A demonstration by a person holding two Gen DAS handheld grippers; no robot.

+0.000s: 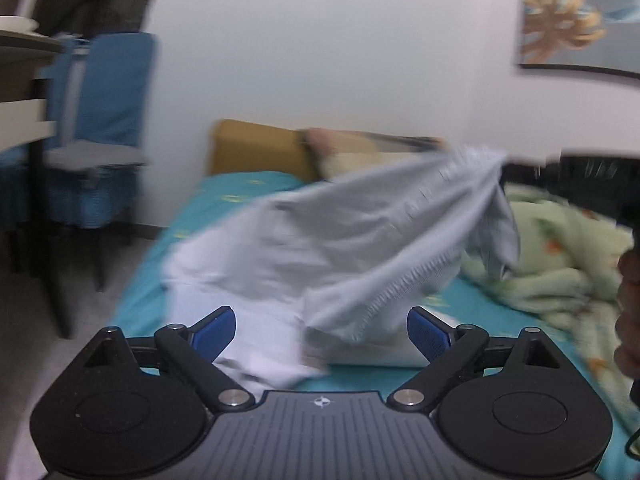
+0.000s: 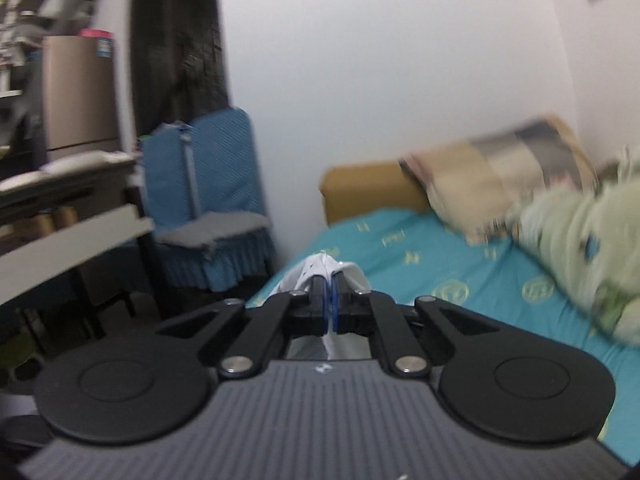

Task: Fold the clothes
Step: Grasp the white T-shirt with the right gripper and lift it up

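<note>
A pale grey-white garment (image 1: 340,232) hangs lifted over the teal bed sheet (image 1: 224,200), pulled up towards the upper right where a black gripper body (image 1: 580,172) holds its corner. Its lower part rests crumpled on the bed in front of my left gripper (image 1: 320,330), which stands open, blue pads wide apart, with loose cloth lying between them and neither pad pressing on it. In the right wrist view my right gripper (image 2: 330,300) is shut on a bunched edge of the same white garment (image 2: 320,268), raised above the bed. Both views are motion blurred.
A green patterned quilt (image 1: 560,248) lies heaped on the right of the bed, with a beige pillow (image 2: 492,188) and a tan headboard (image 1: 256,148) at the wall. A blue-covered chair (image 1: 108,120) and a table (image 2: 60,216) stand left of the bed. A hand (image 1: 628,312) shows at the right edge.
</note>
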